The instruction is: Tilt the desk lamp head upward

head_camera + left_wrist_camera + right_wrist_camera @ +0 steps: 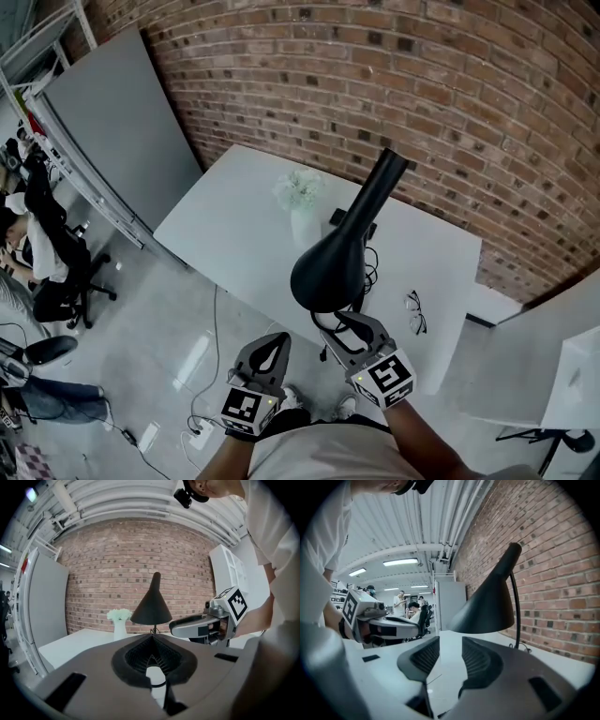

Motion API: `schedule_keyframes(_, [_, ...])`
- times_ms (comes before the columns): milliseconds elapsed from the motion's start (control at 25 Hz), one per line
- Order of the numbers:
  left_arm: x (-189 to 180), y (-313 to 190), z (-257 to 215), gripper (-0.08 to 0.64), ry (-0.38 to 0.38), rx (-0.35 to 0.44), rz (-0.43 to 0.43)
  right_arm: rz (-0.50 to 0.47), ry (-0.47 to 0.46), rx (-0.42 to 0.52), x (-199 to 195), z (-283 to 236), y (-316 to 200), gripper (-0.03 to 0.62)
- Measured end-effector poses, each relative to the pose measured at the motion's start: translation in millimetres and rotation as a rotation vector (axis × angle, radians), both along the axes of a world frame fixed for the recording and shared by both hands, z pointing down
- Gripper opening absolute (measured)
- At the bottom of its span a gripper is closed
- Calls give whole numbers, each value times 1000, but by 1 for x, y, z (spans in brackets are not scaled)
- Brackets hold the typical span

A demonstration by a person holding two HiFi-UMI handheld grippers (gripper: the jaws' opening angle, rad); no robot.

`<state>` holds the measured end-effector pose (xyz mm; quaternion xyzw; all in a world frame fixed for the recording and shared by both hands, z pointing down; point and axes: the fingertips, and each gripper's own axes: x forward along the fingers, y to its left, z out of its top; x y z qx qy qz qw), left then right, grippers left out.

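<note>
Fingers, left: the left gripper (152, 638) has its tips together with nothing between them, aimed toward the lamp.
Vase: a white vase of pale flowers (302, 211) stands on the white worktop (225, 234), left of the lamp.
Lamp: the black cone-shaped desk lamp head (328, 267) on its thin stem hangs mouth-down over the worktop's near edge.
Fingers, right: the right gripper (451, 641) has its fingers apart and empty, close under the shade.
Glasses: dark-framed glasses (415, 312) lie right of the lamp.
</note>
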<state>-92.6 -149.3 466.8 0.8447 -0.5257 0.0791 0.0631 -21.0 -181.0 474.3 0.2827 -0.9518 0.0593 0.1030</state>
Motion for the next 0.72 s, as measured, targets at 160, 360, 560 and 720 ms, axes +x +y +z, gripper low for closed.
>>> schedule_keyframes(160, [-7, -9, -1, 8, -2, 4, 22, 40, -12, 12, -5, 5, -14, 143])
schedule_keyframes(360, [-25, -13, 9, 8, -17, -21, 22, 61, -45, 46, -16, 2, -25, 140])
schedule_keyframes(560, [-38, -20, 9, 8, -26, -33, 27, 72, -36, 77, -26, 2, -28, 135])
schedule_keyframes(720, [-39, -22, 15, 8, -26, -52, 42, 115, -37, 129, -35, 3, -38, 118])
